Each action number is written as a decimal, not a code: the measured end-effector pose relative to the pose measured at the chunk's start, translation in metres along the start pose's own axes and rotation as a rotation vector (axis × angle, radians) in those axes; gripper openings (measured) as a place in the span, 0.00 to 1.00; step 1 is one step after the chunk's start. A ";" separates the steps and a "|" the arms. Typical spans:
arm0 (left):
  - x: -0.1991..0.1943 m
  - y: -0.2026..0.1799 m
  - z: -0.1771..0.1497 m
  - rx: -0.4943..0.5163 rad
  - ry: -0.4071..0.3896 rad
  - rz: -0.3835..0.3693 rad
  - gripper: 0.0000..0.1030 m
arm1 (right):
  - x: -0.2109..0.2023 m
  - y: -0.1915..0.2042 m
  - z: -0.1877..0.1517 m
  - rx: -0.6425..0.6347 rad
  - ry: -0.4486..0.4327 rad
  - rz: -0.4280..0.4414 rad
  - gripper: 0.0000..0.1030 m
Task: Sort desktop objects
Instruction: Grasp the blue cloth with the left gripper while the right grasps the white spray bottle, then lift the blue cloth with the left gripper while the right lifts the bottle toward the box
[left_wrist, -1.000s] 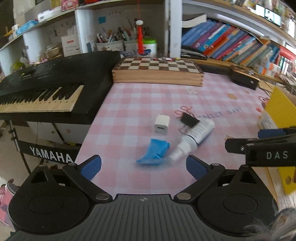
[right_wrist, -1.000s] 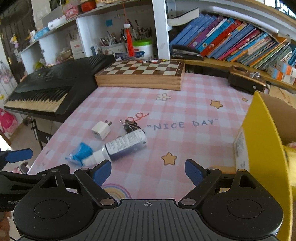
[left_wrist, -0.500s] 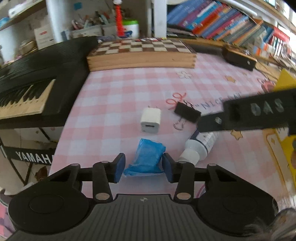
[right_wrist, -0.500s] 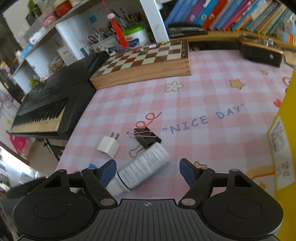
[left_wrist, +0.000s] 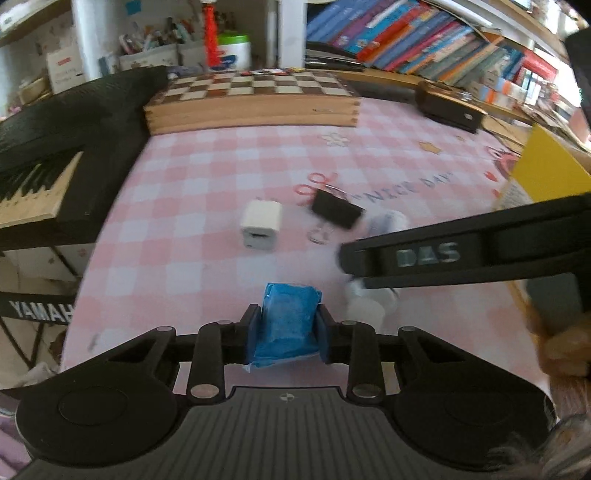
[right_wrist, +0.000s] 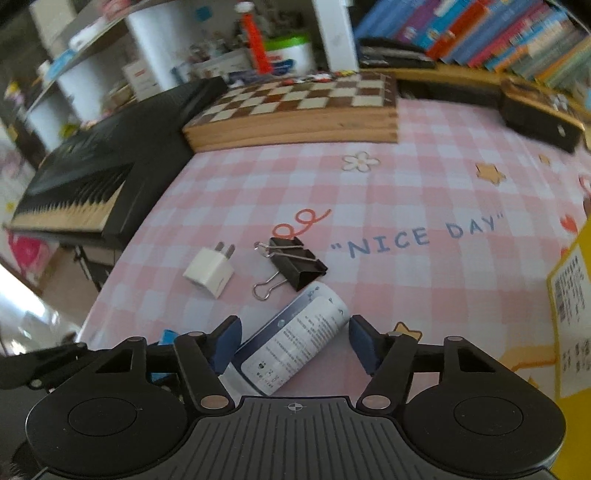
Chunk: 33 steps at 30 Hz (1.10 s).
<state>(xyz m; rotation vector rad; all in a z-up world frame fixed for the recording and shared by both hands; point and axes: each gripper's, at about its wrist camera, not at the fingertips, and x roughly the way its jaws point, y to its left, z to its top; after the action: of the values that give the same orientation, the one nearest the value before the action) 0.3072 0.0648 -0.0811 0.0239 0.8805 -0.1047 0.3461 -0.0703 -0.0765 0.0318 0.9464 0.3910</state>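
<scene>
A blue packet (left_wrist: 290, 317) lies on the pink checked tablecloth (left_wrist: 207, 192) at the near edge. My left gripper (left_wrist: 289, 332) has its jaws closing, and both pads press the packet's sides. A white bottle (right_wrist: 295, 343) with printed text lies slantwise between the blue pads of my right gripper (right_wrist: 294, 343). Those jaws are closing too, with a sliver of room still at the pads. In the left wrist view one of the right gripper's fingers (left_wrist: 424, 258) crosses over the bottle, whose white cap (left_wrist: 365, 310) shows below it.
A white charger plug (right_wrist: 208, 273) and a black binder clip (right_wrist: 295, 266) lie just beyond the bottle. A yellow box (right_wrist: 569, 314) stands at the right. A wooden chessboard (left_wrist: 255, 99) sits at the back, a black keyboard (left_wrist: 55, 147) off the left edge.
My left jaws went from wide apart to pressing on the blue packet. The right jaws narrowed around the bottle. Both grippers came down and forward toward the table.
</scene>
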 end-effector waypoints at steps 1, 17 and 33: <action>-0.001 -0.004 -0.002 0.007 0.002 -0.008 0.27 | -0.001 0.002 -0.001 -0.023 0.002 -0.005 0.58; -0.029 0.012 -0.012 -0.108 -0.017 -0.016 0.26 | -0.015 -0.001 -0.023 -0.116 0.022 -0.010 0.31; -0.106 0.011 -0.010 -0.156 -0.191 -0.067 0.26 | -0.100 0.006 -0.030 -0.106 -0.126 0.031 0.31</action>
<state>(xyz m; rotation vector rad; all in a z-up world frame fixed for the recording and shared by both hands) 0.2341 0.0848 -0.0058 -0.1593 0.6967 -0.0986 0.2683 -0.1027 -0.0141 -0.0255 0.8008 0.4618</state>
